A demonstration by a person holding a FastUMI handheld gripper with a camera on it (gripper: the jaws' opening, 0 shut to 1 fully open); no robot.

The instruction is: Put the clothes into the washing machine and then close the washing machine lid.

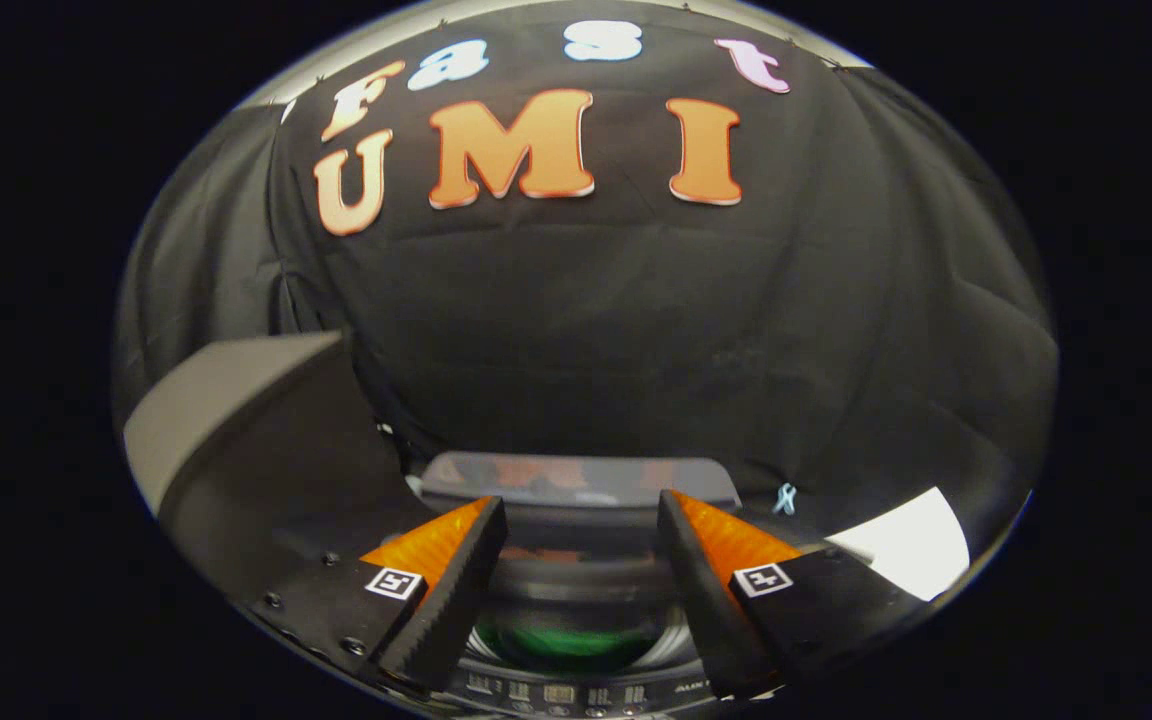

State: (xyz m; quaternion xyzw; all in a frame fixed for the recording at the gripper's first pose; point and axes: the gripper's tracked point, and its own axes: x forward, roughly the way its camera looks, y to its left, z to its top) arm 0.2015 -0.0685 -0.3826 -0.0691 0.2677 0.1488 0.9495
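Note:
My gripper [581, 575] is open, with a wide gap and nothing between its fingers. Below and between the fingers lies the washing machine's round drum opening [566, 640], with something green [561, 645] inside it. The machine's control strip [556, 693] with small buttons runs along its near edge. Just beyond the fingertips the machine's lid [576, 480] stands raised, a grey glossy panel leaning back toward the booth wall.
A grey and black slanted panel [236, 420] rises left of the machine. A white surface [911, 545] shows past the right finger. The black cloth wall [636, 330] closes off the back, close behind the lid.

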